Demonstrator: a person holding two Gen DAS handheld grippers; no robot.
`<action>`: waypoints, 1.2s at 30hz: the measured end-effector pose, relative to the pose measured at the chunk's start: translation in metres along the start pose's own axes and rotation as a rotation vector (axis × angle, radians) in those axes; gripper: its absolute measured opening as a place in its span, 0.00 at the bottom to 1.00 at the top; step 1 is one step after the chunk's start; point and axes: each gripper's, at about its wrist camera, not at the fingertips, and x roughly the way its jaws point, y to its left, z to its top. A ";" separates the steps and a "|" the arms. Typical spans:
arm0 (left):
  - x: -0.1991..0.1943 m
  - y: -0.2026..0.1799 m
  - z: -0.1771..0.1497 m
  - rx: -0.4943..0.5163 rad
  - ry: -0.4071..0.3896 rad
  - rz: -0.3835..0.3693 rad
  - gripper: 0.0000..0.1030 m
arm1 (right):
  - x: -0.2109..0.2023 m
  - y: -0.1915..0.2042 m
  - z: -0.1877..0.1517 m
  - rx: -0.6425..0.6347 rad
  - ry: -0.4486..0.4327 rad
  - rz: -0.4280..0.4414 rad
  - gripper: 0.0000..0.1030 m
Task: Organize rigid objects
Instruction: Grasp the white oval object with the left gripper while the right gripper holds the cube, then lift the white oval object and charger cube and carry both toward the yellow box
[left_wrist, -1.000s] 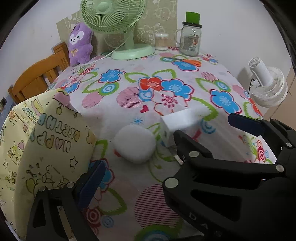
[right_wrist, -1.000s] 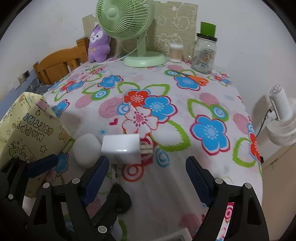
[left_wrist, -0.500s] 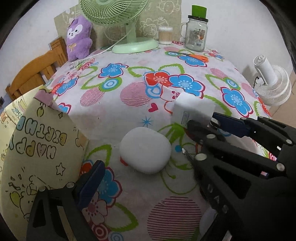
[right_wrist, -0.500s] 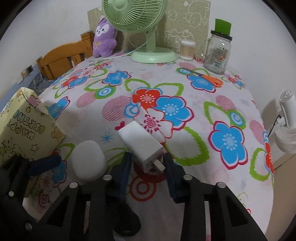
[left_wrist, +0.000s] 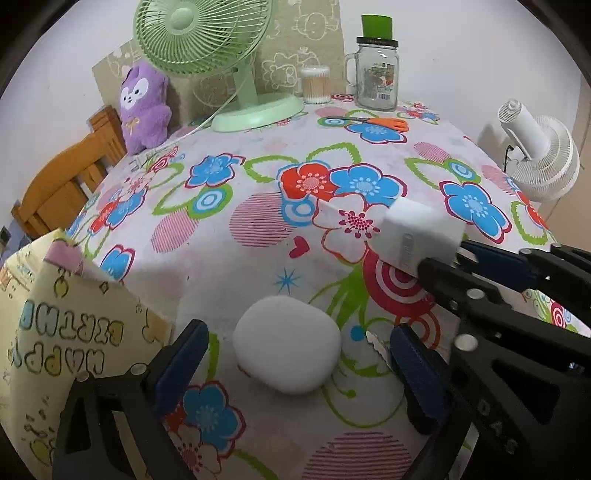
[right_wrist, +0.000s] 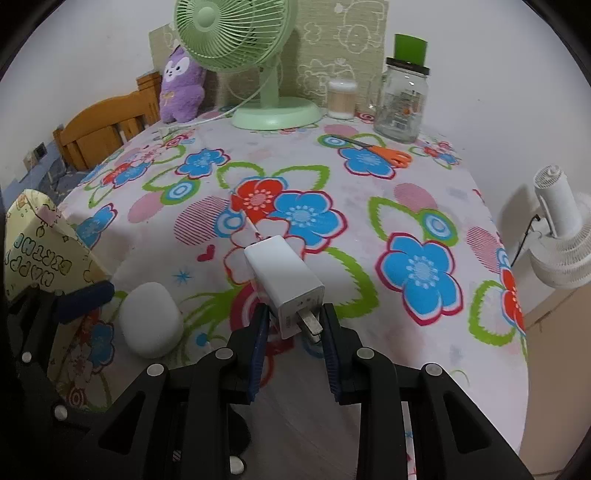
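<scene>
The right hand-held gripper (right_wrist: 293, 325) is clamping the plug end of the white charger (right_wrist: 282, 278), its jaws closing the last bit with the pads on either side of the body near the prongs. The charger sits toward the near edge of the worktop (right_wrist: 369, 177), tilted, its far end pointing at the middle; whether that end touches the cloth I cannot tell. The left hand-held gripper (left_wrist: 291, 363) stands wide, nothing between its pads, straddling the white case (left_wrist: 286, 345) that lies just inside the near edge, beside the yellow bag (left_wrist: 74, 332) at the near left corner.

The step looks like securing the charger before carrying it off, probably to the bag. To do it well, let the pads seat fully on the flat sides, not on the prongs, since the hold is at one end and the long body could pivot. Lift straight up first, then travel level, keeping clear of the left hand-held gripper close alongside. The case is smooth and rounded; the left pads should close across its widest part, low down, or it may squirt out.
</scene>
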 end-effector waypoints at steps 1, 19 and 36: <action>0.001 0.001 0.000 -0.006 0.001 -0.016 0.92 | 0.000 -0.001 0.000 0.006 0.001 -0.005 0.30; -0.019 -0.004 -0.006 0.006 -0.018 -0.101 0.55 | -0.022 -0.010 -0.013 0.077 -0.014 -0.007 0.29; -0.047 -0.011 -0.034 0.021 -0.001 -0.163 0.55 | -0.058 -0.003 -0.041 0.087 -0.017 -0.012 0.23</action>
